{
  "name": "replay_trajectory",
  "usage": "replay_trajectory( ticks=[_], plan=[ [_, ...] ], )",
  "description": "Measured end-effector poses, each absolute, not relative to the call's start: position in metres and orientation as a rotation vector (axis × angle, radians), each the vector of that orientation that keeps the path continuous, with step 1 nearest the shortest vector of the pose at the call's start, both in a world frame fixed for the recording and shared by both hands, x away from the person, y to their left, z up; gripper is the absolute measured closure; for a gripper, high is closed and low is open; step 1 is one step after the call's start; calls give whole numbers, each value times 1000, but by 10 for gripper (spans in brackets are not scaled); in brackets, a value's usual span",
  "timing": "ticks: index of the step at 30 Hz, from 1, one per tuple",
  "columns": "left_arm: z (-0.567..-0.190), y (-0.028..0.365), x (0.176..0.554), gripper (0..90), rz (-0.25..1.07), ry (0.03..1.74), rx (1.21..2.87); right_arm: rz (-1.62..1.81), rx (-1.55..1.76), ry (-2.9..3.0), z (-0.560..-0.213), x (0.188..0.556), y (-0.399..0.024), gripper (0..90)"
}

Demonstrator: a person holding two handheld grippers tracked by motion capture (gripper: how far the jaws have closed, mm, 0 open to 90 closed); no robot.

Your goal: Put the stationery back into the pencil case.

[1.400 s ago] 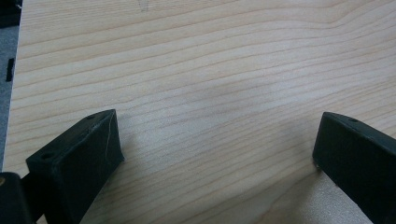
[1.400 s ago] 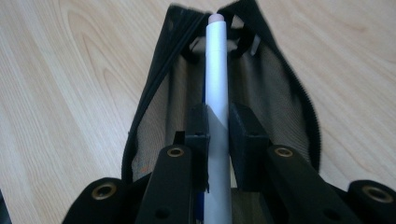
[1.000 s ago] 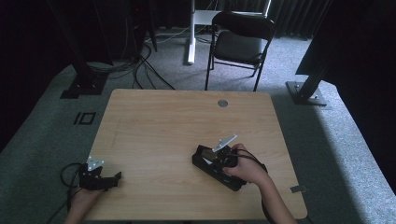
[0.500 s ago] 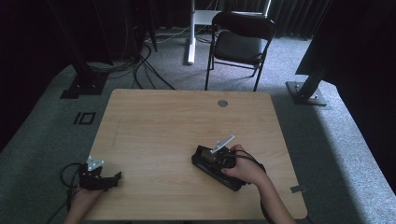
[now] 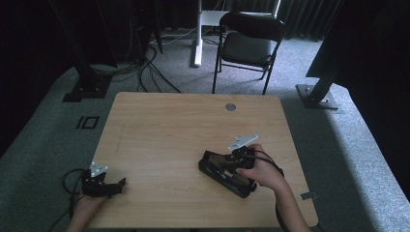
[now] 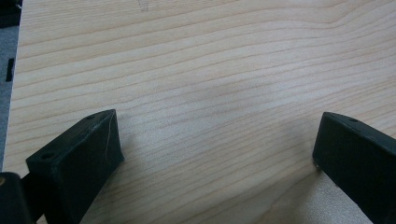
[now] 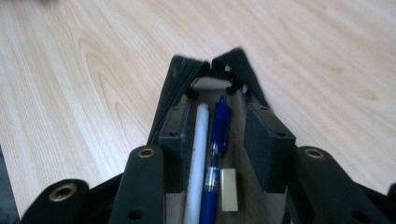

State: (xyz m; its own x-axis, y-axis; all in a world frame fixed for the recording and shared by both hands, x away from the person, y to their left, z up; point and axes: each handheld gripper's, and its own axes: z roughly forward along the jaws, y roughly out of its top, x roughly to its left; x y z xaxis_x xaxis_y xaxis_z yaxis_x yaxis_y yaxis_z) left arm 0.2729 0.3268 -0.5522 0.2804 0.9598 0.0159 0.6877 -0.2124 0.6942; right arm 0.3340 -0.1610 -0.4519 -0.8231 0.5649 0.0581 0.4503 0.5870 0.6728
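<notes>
- The right gripper (image 7: 219, 135) has its fingers (image 7: 175, 135) partly apart; they have just been opening, and they reach into an open black pencil case (image 7: 205, 74).
- Between those fingers lie a white pen (image 7: 198, 149) and a blue pen (image 7: 218, 140), side by side along the case; no pad presses on either pen.
- Just beside the blue pen, nearer the camera, sits a small pale eraser (image 7: 229, 189).
- The far end of the case flares open, its black rim raised above the pens, with a pale patch of lining visible there.
- In the high view the right gripper (image 5: 217, 166) lies over the pencil case (image 5: 227, 176), which rests on the wooden counter (image 5: 183, 125), in its near right part; the person's right hand (image 5: 263, 171) grips the tool from the near side, with the grey plate tilted up above it.
- The left gripper (image 6: 215, 154) has its fingers (image 6: 79, 158) wide apart with bare wood between them; they hold nothing.
- In the high view the left gripper (image 5: 118, 182) sits at the counter's near left corner, well apart from the pencil case, with the left hand (image 5: 87, 205) behind it and a cable looping off the edge.
- Beyond the counter stand a black folding chair (image 5: 249, 41) and dark stand bases on the grey carpet.
</notes>
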Motion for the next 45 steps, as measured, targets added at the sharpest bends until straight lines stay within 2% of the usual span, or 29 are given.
replay_trajectory(
  ticks=[7,14,24,31,45],
  plan=[
    [-552,327,273,14,613,1474,1977,1189,885,2523,-446,337,-166,432],
    [-552,327,273,14,613,1474,1977,1290,1012,2375,-442,343,-174,371],
    [-552,327,273,14,613,1473,1980,1246,1038,2316,-445,349,-186,267],
    [-552,327,273,14,613,1473,1979,1245,1129,2235,-452,352,-199,223],
    [-552,327,273,14,613,1473,1979,1155,1300,2115,-474,356,-230,199]
  ],
)
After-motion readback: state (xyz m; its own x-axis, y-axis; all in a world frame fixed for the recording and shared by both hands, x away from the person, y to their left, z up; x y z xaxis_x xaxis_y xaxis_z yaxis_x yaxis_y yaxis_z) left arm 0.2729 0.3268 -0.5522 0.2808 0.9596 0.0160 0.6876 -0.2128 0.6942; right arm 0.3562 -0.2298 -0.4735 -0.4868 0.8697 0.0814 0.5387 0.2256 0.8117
